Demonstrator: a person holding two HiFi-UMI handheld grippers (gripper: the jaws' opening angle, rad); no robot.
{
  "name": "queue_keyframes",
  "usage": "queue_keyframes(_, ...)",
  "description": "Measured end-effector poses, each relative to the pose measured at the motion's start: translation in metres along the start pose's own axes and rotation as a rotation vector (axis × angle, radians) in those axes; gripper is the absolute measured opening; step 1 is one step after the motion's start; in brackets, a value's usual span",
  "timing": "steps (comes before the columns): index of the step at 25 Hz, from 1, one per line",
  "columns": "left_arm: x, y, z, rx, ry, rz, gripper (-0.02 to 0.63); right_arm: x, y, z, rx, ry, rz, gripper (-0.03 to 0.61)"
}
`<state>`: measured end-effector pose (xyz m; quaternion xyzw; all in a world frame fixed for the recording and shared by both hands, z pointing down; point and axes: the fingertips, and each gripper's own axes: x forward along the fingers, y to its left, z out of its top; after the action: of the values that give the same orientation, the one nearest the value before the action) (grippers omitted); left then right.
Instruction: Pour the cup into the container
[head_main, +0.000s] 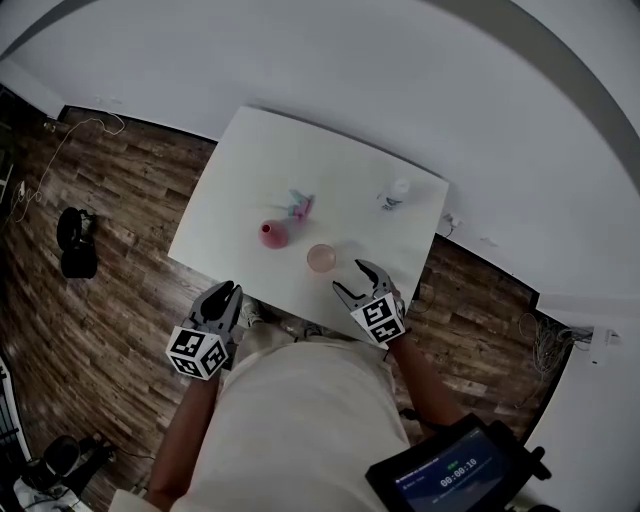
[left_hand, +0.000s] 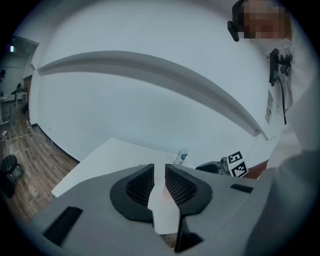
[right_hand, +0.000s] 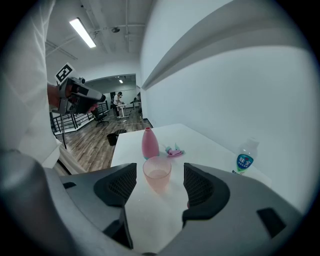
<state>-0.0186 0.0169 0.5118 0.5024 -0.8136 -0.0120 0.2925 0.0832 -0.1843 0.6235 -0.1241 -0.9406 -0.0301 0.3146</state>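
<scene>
Step in hand, as we judge it: the approach to the cup. Nothing is grasped and no pour has begun.

- Right gripper (head_main: 350, 277): jaws well apart, empty. It hovers over the near edge of the white table (head_main: 250, 150). Its own view has the cup (right_hand: 157, 173) centred just ahead of the opening, not yet between the pads.
- Left gripper (left_hand: 160, 175): jaws nearly together, only a thin slit between them, gripping nothing. It hangs off the near-left edge of the table, away from everything on it.

Where things sit: the cup stands upright near the table's near edge, right of centre. The pink vase (head_main: 273, 234) stands near it, to its left and slightly farther back. We take it for the container. Beyond the vase lies a small pink-and-teal object (head_main: 299, 205), too blurred to name. A water bottle (head_main: 396, 192) stands well apart at the far right.

Look of the cup: translucent pale pink, tapered, wider at the rim than at the base, thin-walled by the look of it. Whether it holds anything we cannot tell.

Next move, our judgement:
- Carry the right jaws forward around the cup's wall and close gently.
- Lift and bring the cup left over the vase.
- The vase narrows to a small mouth, so the tilt will need careful lining up.
</scene>
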Motion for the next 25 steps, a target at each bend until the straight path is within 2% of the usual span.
queue_keyframes(12,0.001,0.000,-0.007,0.012,0.021,0.002,0.061,0.014,-0.001,-0.014,-0.037,0.016,0.007,0.279)
queue_keyframes(25,0.002,-0.002,0.002,0.031,0.028,-0.004,0.063,0.039,0.002,-0.029,-0.070,0.055,0.050,0.279)
